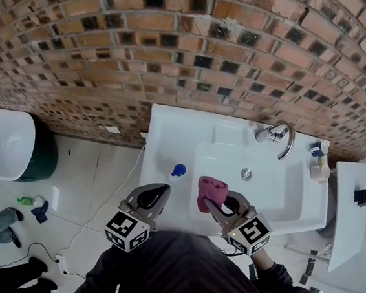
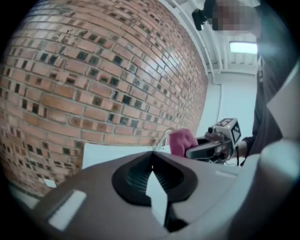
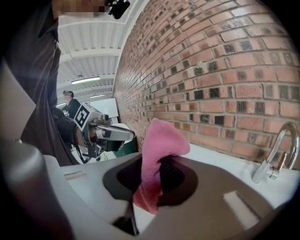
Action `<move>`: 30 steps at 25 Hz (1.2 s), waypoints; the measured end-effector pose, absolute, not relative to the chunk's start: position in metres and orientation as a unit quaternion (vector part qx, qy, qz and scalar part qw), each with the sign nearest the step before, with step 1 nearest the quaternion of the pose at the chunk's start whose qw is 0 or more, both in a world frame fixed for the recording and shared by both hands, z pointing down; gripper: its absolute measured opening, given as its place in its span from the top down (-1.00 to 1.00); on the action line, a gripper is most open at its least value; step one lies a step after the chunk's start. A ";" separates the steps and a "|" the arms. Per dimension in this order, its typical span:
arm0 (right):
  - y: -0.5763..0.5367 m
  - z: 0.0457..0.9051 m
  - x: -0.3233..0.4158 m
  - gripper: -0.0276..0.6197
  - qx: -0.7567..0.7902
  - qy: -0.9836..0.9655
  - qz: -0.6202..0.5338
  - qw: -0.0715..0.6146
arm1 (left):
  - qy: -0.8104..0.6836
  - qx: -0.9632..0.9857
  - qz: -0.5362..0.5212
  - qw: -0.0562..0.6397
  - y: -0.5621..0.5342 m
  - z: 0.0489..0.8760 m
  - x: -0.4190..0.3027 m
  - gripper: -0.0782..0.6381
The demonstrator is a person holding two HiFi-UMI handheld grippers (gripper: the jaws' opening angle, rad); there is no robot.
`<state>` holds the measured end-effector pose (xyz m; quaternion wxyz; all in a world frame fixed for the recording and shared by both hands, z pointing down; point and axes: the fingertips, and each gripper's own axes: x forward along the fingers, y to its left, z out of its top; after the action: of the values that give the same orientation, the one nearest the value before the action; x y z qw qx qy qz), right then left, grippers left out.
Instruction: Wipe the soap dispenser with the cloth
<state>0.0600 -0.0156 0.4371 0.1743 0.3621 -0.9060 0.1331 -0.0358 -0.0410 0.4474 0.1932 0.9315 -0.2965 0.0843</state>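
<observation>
Grippers side by side over the front edge of the white sink (image 1: 168,131), in front of your dark sleeves. Each marker cube faces up, nearest your body.

- Left gripper (image 1: 163,188): in the head view it points toward 1 o'clock, at the brick wall (image 1: 159,47). In the left gripper view it (image 2: 152,157) aims close to level, with brick filling most of the frame and the sink top low. The jaws are pressed together with nothing between them.
- Right gripper (image 1: 216,204): it points toward 11 o'clock, so your two grippers angle slightly toward each other. Its jaws are clamped on the pink cloth (image 1: 212,190). In the right gripper view (image 3: 157,161) the cloth (image 3: 161,138) stands up out of the pads in a bunched fold, with a tail hanging below them.
- Cross-check: the left gripper view shows the cloth (image 2: 182,140) and the right gripper (image 2: 201,151) at 3 o'clock. The right gripper view shows the left gripper (image 3: 122,135) at 9 o'clock, well apart from the cloth.
- Soap dispenser (image 1: 178,170): it appears as a small blue item on the sink's left deck, beside the basin rim. It is too small for detail. It lies near the left gripper's tips at about 1 o'clock, and at about 10 o'clock from the cloth. It is clear of both grippers, and neither gripper nor the cloth touches it.
- Faucet (image 1: 279,136): it sits at the back right of the basin, at 2 o'clock from the cloth. It also shows at the right edge of the right gripper view (image 3: 276,150).
</observation>
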 end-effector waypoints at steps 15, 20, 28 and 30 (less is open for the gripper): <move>-0.022 0.428 0.046 0.71 0.352 -0.915 0.118 0.159 | -0.290 0.936 0.100 0.175 -0.043 0.445 -0.033 0.78; -0.023 0.427 0.042 0.71 0.349 -0.916 0.111 0.164 | -0.292 0.934 0.099 0.179 -0.042 0.446 -0.035 0.78; -0.025 0.424 0.041 0.71 0.349 -0.916 0.110 0.164 | -0.295 0.934 0.096 0.176 -0.043 0.443 -0.037 0.78; -0.026 0.420 0.039 0.71 0.348 -0.918 0.105 0.158 | -0.295 0.934 0.095 0.176 -0.043 0.443 -0.037 0.78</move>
<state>0.0393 -0.0263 0.4204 0.1583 0.3480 -0.9181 0.1045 -0.0369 -0.0431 0.4428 0.1760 0.9342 -0.2953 0.0952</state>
